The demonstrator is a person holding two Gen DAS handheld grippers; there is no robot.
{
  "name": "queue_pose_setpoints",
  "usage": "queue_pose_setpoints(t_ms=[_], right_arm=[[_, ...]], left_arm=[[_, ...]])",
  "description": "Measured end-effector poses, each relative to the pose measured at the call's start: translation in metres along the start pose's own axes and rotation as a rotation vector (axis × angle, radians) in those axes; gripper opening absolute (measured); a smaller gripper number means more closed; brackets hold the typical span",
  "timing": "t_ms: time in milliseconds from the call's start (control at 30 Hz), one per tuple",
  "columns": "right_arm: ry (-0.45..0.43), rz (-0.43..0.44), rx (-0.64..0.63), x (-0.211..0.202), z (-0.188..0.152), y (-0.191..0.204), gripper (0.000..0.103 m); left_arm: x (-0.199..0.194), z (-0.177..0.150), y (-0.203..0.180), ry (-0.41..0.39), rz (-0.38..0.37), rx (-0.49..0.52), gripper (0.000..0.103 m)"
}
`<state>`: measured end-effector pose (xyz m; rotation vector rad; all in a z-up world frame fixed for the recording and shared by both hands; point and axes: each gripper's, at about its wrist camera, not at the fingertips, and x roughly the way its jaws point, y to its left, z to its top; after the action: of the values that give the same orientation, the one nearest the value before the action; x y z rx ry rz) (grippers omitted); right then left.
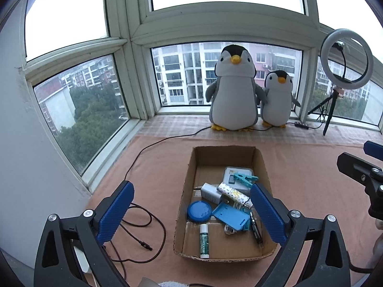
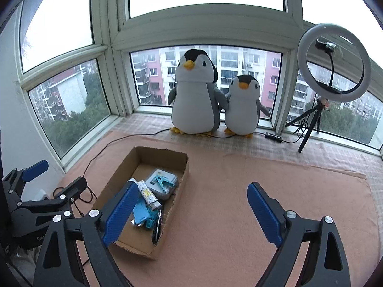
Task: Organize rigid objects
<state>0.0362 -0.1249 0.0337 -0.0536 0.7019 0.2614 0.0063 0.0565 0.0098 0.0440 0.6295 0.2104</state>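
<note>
Left gripper [image 1: 191, 211]: jaws spread wide, empty, above near end of cardboard box [image 1: 189, 174]. Right gripper [image 2: 192, 212]: released, empty, right of box. Small rigid items [image 1: 225, 201] inside box.

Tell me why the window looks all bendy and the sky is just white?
In both wrist views the fisheye lens curves the straight window frame, more toward the edges. The sky is overexposed, so it shows plain white, brightest in the upper panes. The cardboard box and the penguins stay sharp and evenly lit, with no strong shadows.
</note>
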Motion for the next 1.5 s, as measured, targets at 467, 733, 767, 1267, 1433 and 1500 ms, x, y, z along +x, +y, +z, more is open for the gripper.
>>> queue_pose_setpoints(t_ms=[467,733,767,1267,1433,1500], right_arm=[[-0.037,-0.017,0.016,-0.0055,0.0006,0.0030,0.091],[-0.035,-0.022,0.018,-0.0057,0.0005,0.0031,0.091],[-0.035,-0.023,0.017,-0.0052,0.0005,0.0031,0.091],[-0.033,-0.023,0.015,-0.0053,-0.0004,0.0033,0.091],[-0.025,-0.020,0.014,-0.0040,-0.0014,0.0039,0.091],[-0.023,-0.020,0.014,-0.0030,-0.0015,0.0040,0.091]], left_arm=[[-0.0067,0.0016,-0.0009,-0.025,-0.002,0.008,0.102],[-0.0068,0.0023,0.0024,-0.029,0.000,-0.003,0.102],[-0.0071,0.0024,0.0025,-0.030,0.001,-0.003,0.102],[-0.0087,0.0023,0.0016,-0.031,0.000,-0.001,0.102],[-0.0086,0.0021,0.0012,-0.030,0.001,0.000,0.102],[-0.0085,0.0020,0.0012,-0.030,0.001,0.000,0.102]])
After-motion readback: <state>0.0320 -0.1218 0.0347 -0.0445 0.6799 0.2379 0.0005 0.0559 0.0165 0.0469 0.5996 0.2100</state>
